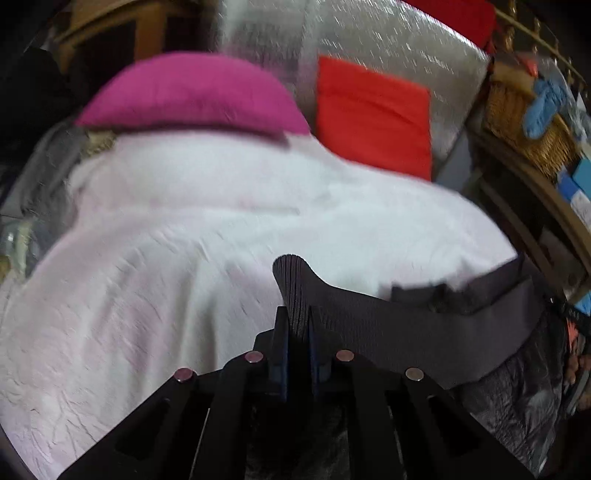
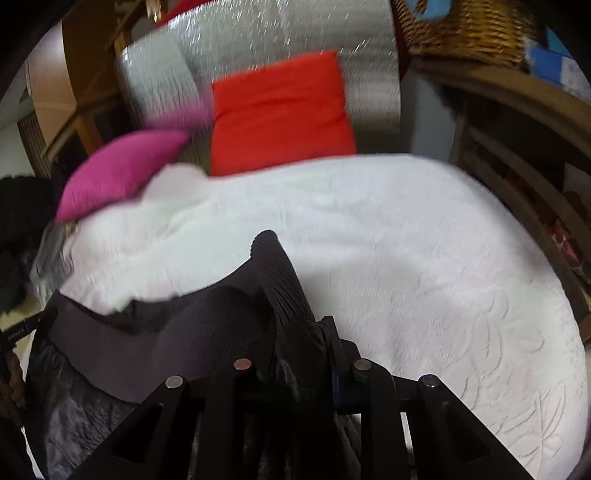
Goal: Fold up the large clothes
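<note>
A dark grey garment [image 1: 424, 332] with a ribbed band hangs stretched between my two grippers above a bed with a white textured cover [image 1: 184, 240]. My left gripper [image 1: 297, 321] is shut on the garment's ribbed edge, which sticks up between the fingers. In the right wrist view my right gripper [image 2: 303, 332] is shut on the other ribbed end of the same garment [image 2: 166, 332], which runs off to the left. Its lower part hangs below both grippers. Both views are motion-blurred.
A magenta pillow [image 1: 192, 92] and a red pillow [image 1: 373, 118] lie at the head of the bed against a silver quilted headboard [image 1: 369, 37]. A wicker basket [image 2: 465, 29] sits on wooden shelving [image 2: 517, 147] to the right. The white cover [image 2: 406, 240] fills the right wrist view.
</note>
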Motion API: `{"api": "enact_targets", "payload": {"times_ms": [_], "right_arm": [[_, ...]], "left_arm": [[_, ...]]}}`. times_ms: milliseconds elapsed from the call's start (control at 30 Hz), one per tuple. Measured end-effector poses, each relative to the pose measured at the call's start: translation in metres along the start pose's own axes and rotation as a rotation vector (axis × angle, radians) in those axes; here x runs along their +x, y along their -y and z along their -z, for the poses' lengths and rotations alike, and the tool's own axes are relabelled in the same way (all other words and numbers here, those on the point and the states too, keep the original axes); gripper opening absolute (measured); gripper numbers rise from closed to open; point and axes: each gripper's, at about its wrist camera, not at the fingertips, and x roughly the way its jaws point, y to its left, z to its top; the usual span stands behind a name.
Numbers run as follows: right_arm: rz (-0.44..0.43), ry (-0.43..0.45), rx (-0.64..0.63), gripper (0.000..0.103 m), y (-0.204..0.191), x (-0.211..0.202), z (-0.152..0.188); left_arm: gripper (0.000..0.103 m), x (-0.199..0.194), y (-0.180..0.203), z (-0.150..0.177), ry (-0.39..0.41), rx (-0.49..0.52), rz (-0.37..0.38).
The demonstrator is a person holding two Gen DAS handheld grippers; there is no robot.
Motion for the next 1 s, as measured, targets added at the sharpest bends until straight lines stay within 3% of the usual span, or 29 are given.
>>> {"api": "enact_targets", "payload": {"times_ms": [100, 200, 267, 367, 400, 433, 467, 500, 600, 700, 833, 900, 1000], "right_arm": [[0.033, 0.010, 0.016, 0.021, -0.001, 0.012, 0.002], [0.060, -0.044, 0.050, 0.021, 0.004, 0.043, 0.013], [0.046, -0.089, 0.079, 0.022, 0.009, 0.057, 0.019], [-0.012, -0.098, 0.128, 0.026, 0.017, 0.053, 0.019], [-0.038, -0.095, 0.153, 0.030, 0.021, 0.048, 0.019], [-0.060, -0.102, 0.175, 0.040, 0.025, 0.045, 0.019], [-0.065, -0.115, 0.190, 0.048, 0.027, 0.042, 0.020], [-0.066, -0.135, 0.206, 0.073, 0.030, 0.038, 0.022], [-0.093, -0.116, 0.228, 0.077, 0.036, 0.013, 0.028], [-0.133, -0.117, 0.233, 0.077, 0.045, -0.013, 0.034], [-0.172, -0.177, 0.278, 0.077, 0.075, -0.042, 0.063], [-0.179, -0.197, 0.335, 0.077, 0.096, -0.047, 0.079], [-0.268, -0.249, 0.457, 0.077, 0.124, -0.043, 0.098]], "left_arm": [[0.009, 0.011, -0.008, 0.002, 0.018, -0.035, -0.065], [0.009, 0.048, -0.015, 0.014, -0.061, -0.051, -0.133], [0.010, 0.067, -0.020, 0.023, -0.130, -0.066, -0.142], [0.017, 0.057, -0.020, 0.020, -0.117, -0.071, -0.140], [0.028, 0.053, -0.021, 0.020, -0.116, -0.077, -0.136], [0.044, 0.046, -0.022, 0.019, -0.122, -0.091, -0.140], [0.050, 0.040, -0.022, 0.018, -0.125, -0.103, -0.149], [0.060, 0.030, -0.025, 0.020, -0.134, -0.118, -0.155], [0.064, -0.003, -0.033, 0.026, -0.132, -0.158, -0.123], [0.075, -0.046, -0.043, 0.038, -0.116, -0.159, -0.097], [0.077, -0.082, -0.062, 0.067, -0.123, -0.159, -0.068], [0.078, -0.089, -0.080, 0.089, -0.166, -0.220, -0.003], [0.078, -0.087, -0.113, 0.121, -0.252, -0.375, 0.082]]}}
